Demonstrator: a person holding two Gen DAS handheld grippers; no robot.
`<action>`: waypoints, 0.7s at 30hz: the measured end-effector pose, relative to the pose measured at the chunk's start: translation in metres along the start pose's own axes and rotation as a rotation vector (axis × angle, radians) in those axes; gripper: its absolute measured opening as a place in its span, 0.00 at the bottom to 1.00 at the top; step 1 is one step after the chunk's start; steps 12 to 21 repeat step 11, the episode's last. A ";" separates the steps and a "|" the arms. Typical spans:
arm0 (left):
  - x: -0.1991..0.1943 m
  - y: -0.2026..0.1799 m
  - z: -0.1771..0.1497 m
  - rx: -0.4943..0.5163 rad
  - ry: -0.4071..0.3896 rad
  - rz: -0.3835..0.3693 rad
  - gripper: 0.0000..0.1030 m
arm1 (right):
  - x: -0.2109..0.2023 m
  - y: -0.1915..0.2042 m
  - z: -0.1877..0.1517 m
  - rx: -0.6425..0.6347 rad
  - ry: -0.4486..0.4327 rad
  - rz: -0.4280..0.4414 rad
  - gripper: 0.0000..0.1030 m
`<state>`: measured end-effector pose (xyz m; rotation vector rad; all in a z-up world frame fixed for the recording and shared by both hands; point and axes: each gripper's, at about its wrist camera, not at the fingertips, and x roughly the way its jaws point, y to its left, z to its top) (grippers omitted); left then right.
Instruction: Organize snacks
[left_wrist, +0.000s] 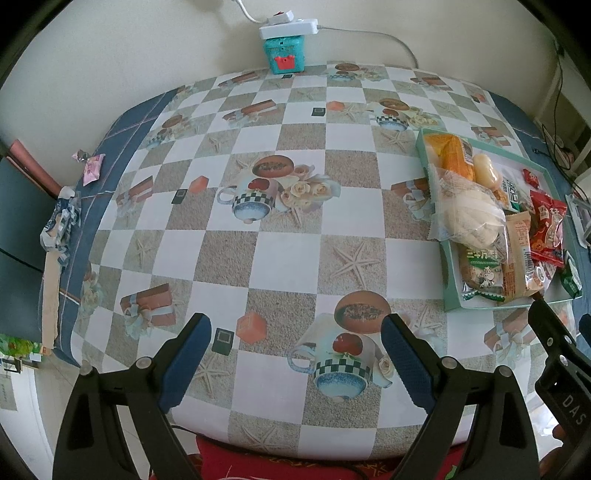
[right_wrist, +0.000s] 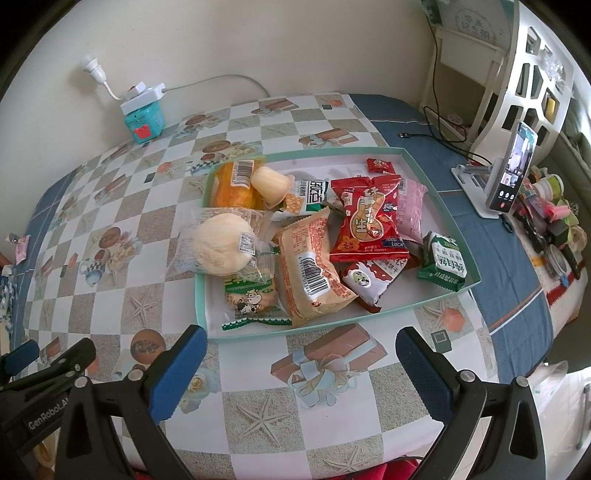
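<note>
A shallow mint-green tray (right_wrist: 439, 299) on the checkered tablecloth holds several snack packets: a round white bun in clear wrap (right_wrist: 218, 247), an orange cake (right_wrist: 232, 186), a jelly cup (right_wrist: 269, 184), a tan packet with a barcode (right_wrist: 314, 277), a red peanut bag (right_wrist: 369, 221), a green packet (right_wrist: 445, 262) and a cow-print cookie pack (right_wrist: 251, 295). The tray also shows in the left wrist view (left_wrist: 448, 291) at the right. My right gripper (right_wrist: 301, 354) is open and empty, just in front of the tray's near edge. My left gripper (left_wrist: 295, 339) is open and empty over bare tablecloth, left of the tray.
A teal box (left_wrist: 286, 53) under a white power strip (left_wrist: 288, 27) stands at the table's back edge. A small pink wrapper (left_wrist: 92, 170) lies at the far left edge. A phone on a stand (right_wrist: 511, 173) and craft clutter (right_wrist: 554, 221) sit to the right.
</note>
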<state>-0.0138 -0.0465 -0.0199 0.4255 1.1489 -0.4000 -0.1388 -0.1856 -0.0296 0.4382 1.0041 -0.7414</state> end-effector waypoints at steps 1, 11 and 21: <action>0.000 0.000 0.000 0.000 0.000 -0.002 0.91 | 0.000 0.000 0.000 0.000 0.000 0.000 1.00; -0.002 -0.004 0.000 -0.002 -0.006 -0.003 0.91 | 0.000 0.000 0.000 0.001 0.000 0.000 1.00; -0.002 -0.004 0.000 -0.002 -0.006 -0.003 0.91 | 0.000 0.000 0.000 0.001 0.000 0.000 1.00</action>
